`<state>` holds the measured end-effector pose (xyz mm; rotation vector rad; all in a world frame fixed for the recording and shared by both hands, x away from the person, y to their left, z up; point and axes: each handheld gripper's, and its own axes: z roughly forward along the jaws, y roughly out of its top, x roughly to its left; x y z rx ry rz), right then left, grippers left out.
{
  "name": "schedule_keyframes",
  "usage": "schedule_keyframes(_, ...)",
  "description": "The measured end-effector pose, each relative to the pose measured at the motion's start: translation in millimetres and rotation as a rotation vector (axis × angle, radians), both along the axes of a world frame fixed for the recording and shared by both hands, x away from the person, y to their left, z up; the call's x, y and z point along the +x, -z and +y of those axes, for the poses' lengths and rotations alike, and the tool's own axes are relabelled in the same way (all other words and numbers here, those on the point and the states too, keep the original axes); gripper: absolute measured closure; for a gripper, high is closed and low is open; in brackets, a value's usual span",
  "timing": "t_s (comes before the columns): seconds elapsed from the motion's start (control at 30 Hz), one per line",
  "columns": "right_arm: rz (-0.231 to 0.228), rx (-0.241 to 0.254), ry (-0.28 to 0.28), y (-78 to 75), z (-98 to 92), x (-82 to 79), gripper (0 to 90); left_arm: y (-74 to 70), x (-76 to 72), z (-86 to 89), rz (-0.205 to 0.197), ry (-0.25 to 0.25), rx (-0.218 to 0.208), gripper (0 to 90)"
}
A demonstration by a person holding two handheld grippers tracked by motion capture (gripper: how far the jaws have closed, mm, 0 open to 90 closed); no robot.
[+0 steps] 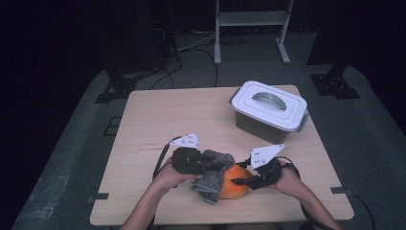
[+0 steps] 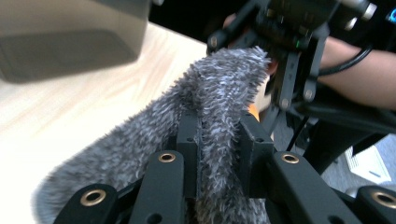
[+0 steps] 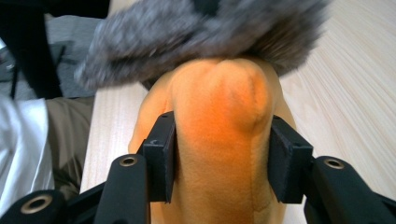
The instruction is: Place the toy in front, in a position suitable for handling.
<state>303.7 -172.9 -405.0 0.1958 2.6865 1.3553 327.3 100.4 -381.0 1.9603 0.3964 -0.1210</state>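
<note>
A grey fuzzy cloth lies draped over an orange plush toy near the table's front edge. My left gripper comes in from the left and is shut on the cloth. In the left gripper view its jaws pinch a fold of the grey fuzzy cloth, with a sliver of the orange toy behind. My right gripper holds the toy from the right. In the right gripper view its pads press into both sides of the orange toy, and the cloth covers the toy's far end.
A plastic box with a white lid and grey handle stands at the table's back right. The wooden table is bare at the left and middle. A metal stand and cables sit on the dark floor behind it.
</note>
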Motion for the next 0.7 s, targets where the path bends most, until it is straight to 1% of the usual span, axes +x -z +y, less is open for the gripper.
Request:
schedule_keyframes(0.07,-0.022,0.000,-0.034,-1.2,3.4,-0.4,49.7,-4.7,1.4,1.1,-0.005,-0.002,-0.008,73.4)
schedule_keyframes(0.1,-0.039,-0.006,-0.050,-2.0,5.7,-1.4,49.7,-5.7,1.8,0.8,-0.006,0.000,0.003,73.4)
schedule_keyframes(0.17,-0.058,-0.021,-0.066,-3.1,8.3,-2.6,49.6,-3.5,2.1,-0.8,0.002,0.010,0.016,73.4)
schedule_keyframes(0.23,-0.062,-0.021,-0.072,-2.4,5.7,-1.6,49.6,1.7,1.4,-3.0,0.008,0.021,0.037,73.4)
schedule_keyframes(0.33,-0.049,0.000,-0.067,2.4,-4.4,1.5,49.4,9.7,0.4,-3.7,0.027,0.021,0.045,73.4)
schedule_keyframes(0.47,-0.044,0.009,-0.057,8.4,-22.3,3.3,49.3,16.8,1.2,-1.8,0.027,0.010,0.095,73.3)
schedule_keyframes(0.5,-0.039,0.012,-0.048,9.6,-27.4,4.3,49.1,18.6,2.0,-1.1,0.028,0.008,0.106,73.1)
schedule_keyframes(0.57,-0.014,0.022,-0.025,12.3,-37.1,6.4,47.9,22.2,3.9,-1.1,0.037,0.003,0.107,73.1)
schedule_keyframes(0.63,0.009,0.041,-0.002,14.7,-42.3,8.2,43.3,24.0,4.3,-4.9,0.044,0.000,0.100,73.2)
schedule_keyframes(0.7,0.047,0.033,0.033,13.9,-41.2,8.4,33.2,24.4,4.1,-8.9,0.045,0.003,0.104,73.2)
